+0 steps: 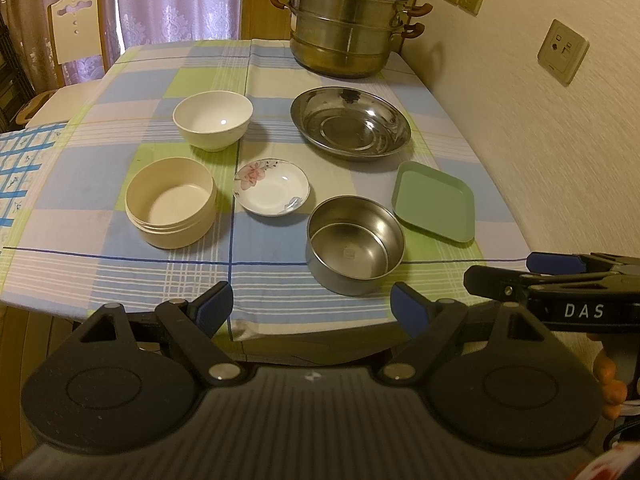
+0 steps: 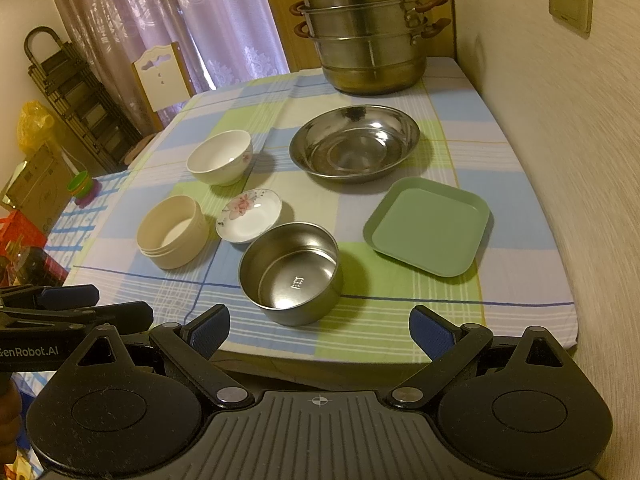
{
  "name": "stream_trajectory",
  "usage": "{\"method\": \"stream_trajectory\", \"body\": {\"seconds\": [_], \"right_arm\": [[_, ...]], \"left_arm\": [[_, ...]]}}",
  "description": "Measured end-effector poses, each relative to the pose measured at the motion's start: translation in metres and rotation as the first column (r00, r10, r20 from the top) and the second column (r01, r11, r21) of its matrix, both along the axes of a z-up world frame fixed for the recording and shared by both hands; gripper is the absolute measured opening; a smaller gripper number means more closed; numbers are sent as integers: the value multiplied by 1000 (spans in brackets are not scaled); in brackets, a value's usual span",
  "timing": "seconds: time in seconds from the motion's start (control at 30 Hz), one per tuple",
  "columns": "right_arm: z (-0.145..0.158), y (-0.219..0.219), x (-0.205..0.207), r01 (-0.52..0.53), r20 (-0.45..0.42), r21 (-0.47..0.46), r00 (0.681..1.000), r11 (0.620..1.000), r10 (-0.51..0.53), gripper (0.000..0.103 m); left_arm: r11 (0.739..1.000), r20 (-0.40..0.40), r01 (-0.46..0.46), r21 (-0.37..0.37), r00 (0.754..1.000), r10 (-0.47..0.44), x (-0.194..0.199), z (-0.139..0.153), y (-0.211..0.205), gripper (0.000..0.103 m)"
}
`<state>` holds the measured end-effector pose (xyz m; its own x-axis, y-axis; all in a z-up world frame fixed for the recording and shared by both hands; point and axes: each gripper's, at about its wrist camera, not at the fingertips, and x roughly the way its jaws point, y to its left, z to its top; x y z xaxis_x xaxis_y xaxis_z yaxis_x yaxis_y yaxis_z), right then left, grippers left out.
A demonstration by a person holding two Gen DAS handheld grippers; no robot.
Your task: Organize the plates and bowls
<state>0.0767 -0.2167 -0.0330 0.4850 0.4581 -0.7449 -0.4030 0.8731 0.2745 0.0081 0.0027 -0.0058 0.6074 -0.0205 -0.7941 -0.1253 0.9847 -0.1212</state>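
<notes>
On the checked tablecloth lie a white bowl (image 1: 213,120) (image 2: 220,156), a cream round tub (image 1: 171,202) (image 2: 173,232), a small flowered saucer (image 1: 272,186) (image 2: 249,215), a deep steel bowl (image 1: 355,242) (image 2: 291,270), a wide steel basin (image 1: 351,121) (image 2: 354,142) and a green square plate (image 1: 434,201) (image 2: 427,226). My left gripper (image 1: 311,309) (image 2: 92,306) is open at the near table edge, holding nothing. My right gripper (image 2: 320,330) (image 1: 500,276) is open too, just short of the steel bowl.
A tall steel steamer pot (image 1: 348,20) (image 2: 368,28) stands at the far end by the wall (image 1: 540,140). A chair (image 1: 76,28) sits at the far left. Boxes and a folded rack (image 2: 76,92) crowd the floor on the left.
</notes>
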Motion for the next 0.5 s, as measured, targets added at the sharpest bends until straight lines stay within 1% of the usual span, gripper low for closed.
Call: {"method": "stream_trajectory", "body": {"seconds": [0.2,0.5], "right_arm": [[-1,-2,2,14,0,6,1000,1000,-14,97],[-1,-30,10,88,19,26,996,996,-88,96]], "left_arm": [[1000,-5,11,-4,1000,-11,5,-2,-8,84],[999,-1,53,-8,999,-54,22,-9,-20,82]]}}
